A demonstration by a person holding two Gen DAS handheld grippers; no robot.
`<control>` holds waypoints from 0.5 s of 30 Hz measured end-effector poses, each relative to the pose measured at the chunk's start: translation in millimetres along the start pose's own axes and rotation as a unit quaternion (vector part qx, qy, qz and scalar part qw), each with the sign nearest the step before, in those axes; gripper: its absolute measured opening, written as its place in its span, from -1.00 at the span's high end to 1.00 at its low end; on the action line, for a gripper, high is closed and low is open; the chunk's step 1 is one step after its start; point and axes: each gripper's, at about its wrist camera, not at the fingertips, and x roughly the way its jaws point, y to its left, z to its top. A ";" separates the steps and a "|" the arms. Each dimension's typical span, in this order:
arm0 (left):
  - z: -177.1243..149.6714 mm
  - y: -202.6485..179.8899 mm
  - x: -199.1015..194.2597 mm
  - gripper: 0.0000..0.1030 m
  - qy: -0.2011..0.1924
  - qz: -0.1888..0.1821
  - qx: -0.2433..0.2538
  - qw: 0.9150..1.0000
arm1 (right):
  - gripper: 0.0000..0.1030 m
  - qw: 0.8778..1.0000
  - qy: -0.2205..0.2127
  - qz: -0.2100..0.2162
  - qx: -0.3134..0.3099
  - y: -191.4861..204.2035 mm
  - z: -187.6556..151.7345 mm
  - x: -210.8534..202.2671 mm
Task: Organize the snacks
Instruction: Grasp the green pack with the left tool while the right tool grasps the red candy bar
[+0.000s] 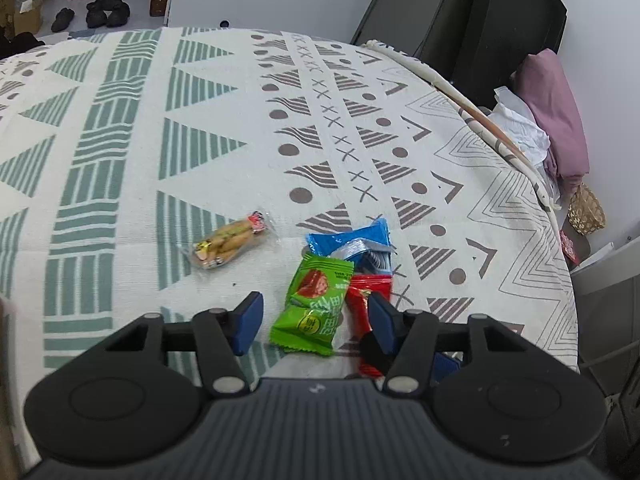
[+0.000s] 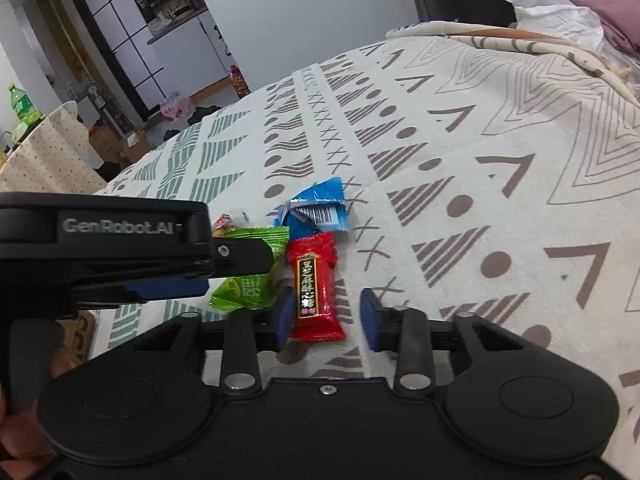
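- I hold the left tongs (image 1: 314,322) released over the green packet (image 1: 314,306), one finger on each side, so I judge they are placed to close on it.
- My right tongs (image 2: 322,314) are also released, around the lower end of the red packet (image 2: 316,288); whether a pad touches it I cannot tell.
- The red packet lies just beside the green packet on the patterned surface (image 1: 224,140), with a blue packet (image 1: 352,246) behind the red one, partly under it.
- Apart from the red packet, beyond the green one, lies a clear packet of biscuit sticks (image 1: 230,246).
- The red packet is glossy, with a dark label and gold letters.

Green packet (image 1: 312,307), red packet (image 2: 315,288), blue packet (image 1: 352,245); green-brown geometric tablecloth (image 1: 200,128).
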 end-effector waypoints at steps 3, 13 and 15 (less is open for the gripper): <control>0.1 -4.1 6.8 -0.05 0.003 0.004 0.007 1.000 | 0.55 1.000 0.002 0.003 0.011 -4.8 -0.2 -2.8; -6.2 -1.1 11.9 0.38 0.009 0.029 0.012 0.999 | 0.48 1.000 -0.002 -0.021 -0.009 -2.3 -4.1 -6.8; -5.9 -0.5 8.6 0.42 0.009 0.034 0.013 0.999 | 0.48 0.999 -0.008 -0.028 -0.024 3.1 -3.2 -1.6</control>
